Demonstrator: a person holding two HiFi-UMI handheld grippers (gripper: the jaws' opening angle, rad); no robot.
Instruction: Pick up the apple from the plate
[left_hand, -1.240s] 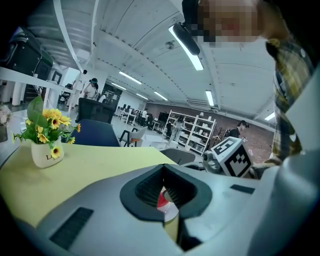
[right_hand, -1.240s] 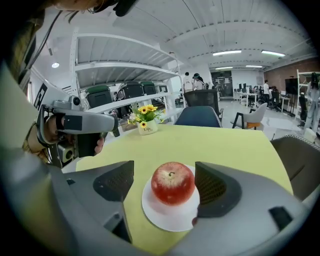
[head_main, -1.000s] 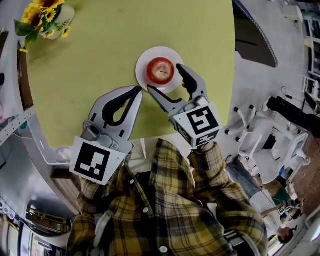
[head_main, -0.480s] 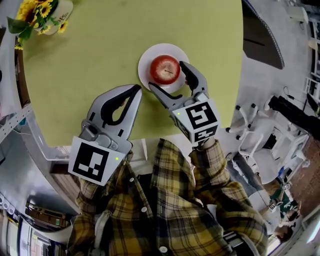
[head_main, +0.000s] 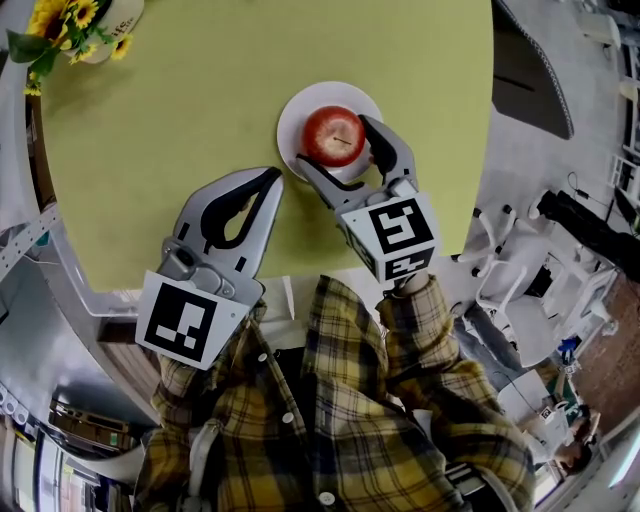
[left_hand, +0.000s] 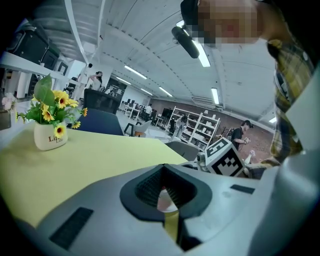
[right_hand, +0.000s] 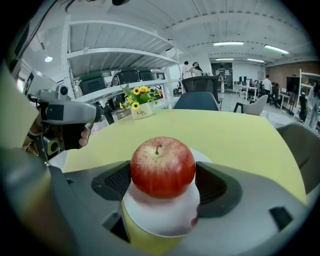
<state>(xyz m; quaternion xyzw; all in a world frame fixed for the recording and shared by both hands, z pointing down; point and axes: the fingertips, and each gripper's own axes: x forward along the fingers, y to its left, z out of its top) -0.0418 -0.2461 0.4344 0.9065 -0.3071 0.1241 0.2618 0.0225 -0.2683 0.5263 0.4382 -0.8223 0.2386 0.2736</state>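
Note:
A red apple (head_main: 333, 137) (right_hand: 162, 167) sits upright in the middle of a small white plate (head_main: 295, 120) (right_hand: 160, 222) on the yellow-green table (head_main: 180, 110). My right gripper (head_main: 332, 142) (right_hand: 162, 186) is open, one jaw on each side of the apple and close to its sides, down at plate level. My left gripper (head_main: 272, 178) (left_hand: 167, 200) is shut on nothing and rests on the table just left of the plate. Through the small gap behind its tips, a sliver of the plate shows in the left gripper view.
A white vase of yellow flowers (head_main: 75, 25) (left_hand: 50, 135) (right_hand: 140, 107) stands at the table's far left corner. The table's right edge (head_main: 485, 150) lies just beyond the plate, with white office chairs (head_main: 500, 265) on the floor past it.
My right gripper has moved forward over the plate, so its jaws now flank the apple instead of standing in front of it. The left gripper has stayed put.

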